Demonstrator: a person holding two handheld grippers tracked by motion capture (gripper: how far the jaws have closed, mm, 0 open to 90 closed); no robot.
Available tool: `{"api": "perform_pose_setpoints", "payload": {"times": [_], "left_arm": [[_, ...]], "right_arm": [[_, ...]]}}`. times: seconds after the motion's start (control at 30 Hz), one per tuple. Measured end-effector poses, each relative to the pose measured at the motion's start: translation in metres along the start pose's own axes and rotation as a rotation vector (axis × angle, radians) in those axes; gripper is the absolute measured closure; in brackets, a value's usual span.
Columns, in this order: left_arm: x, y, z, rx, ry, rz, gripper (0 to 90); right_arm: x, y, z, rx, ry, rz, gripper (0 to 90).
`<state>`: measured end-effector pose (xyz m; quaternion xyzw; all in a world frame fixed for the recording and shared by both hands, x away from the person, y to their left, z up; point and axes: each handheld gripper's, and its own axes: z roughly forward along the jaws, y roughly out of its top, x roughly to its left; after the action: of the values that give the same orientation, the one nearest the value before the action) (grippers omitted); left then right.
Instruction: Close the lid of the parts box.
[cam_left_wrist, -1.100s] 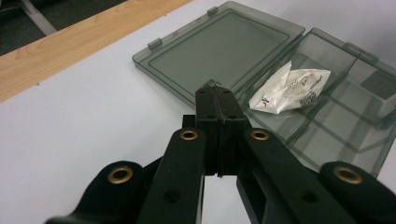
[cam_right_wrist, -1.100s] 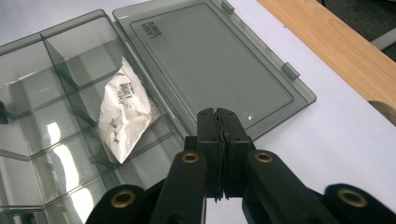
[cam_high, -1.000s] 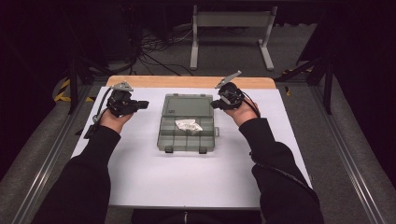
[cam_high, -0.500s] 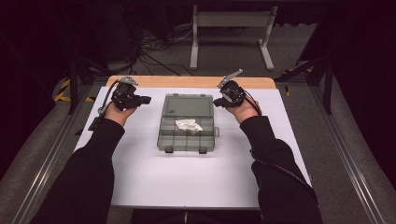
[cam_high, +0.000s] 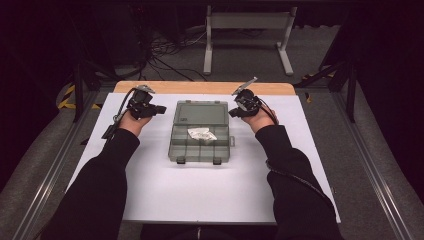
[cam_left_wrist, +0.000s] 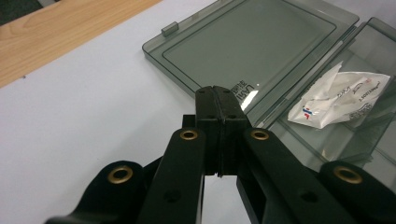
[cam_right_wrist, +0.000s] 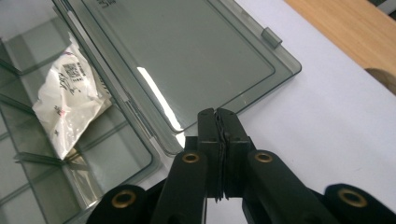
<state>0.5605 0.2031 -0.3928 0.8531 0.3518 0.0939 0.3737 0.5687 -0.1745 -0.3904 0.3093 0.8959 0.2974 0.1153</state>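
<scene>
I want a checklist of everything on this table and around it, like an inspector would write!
Surface: white sheet over a wooden table.
Job's things: smoky plastic box, lid laid open flat; white packet in one compartment.
Clutter: nothing seen.
Grippers: left gripper and right gripper, one at each side of the lid, both with jaws shut and holding nothing.
Cables: one trails from each gripper; a tangle lies on the floor behind.
Surroundings: grey metal stand, dark room.

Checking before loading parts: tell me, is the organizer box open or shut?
Open: the box has its lid folded back flat on the table.
</scene>
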Motion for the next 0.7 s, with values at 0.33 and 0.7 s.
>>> {"api": "perform_pose_setpoints", "payload": {"times": [0.33,0.7], "left_arm": [[0.007,-0.006,0.018,0.042,-0.011,-0.034,89.7],[0.008,-0.011,0.033,0.096,-0.007,-0.038,89.7]], "right_arm": [[-0.002,-0.003,0.010,0.033,0.004,0.004,88.6],[-0.004,-0.009,0.020,0.065,0.007,0.020,88.7]]}}
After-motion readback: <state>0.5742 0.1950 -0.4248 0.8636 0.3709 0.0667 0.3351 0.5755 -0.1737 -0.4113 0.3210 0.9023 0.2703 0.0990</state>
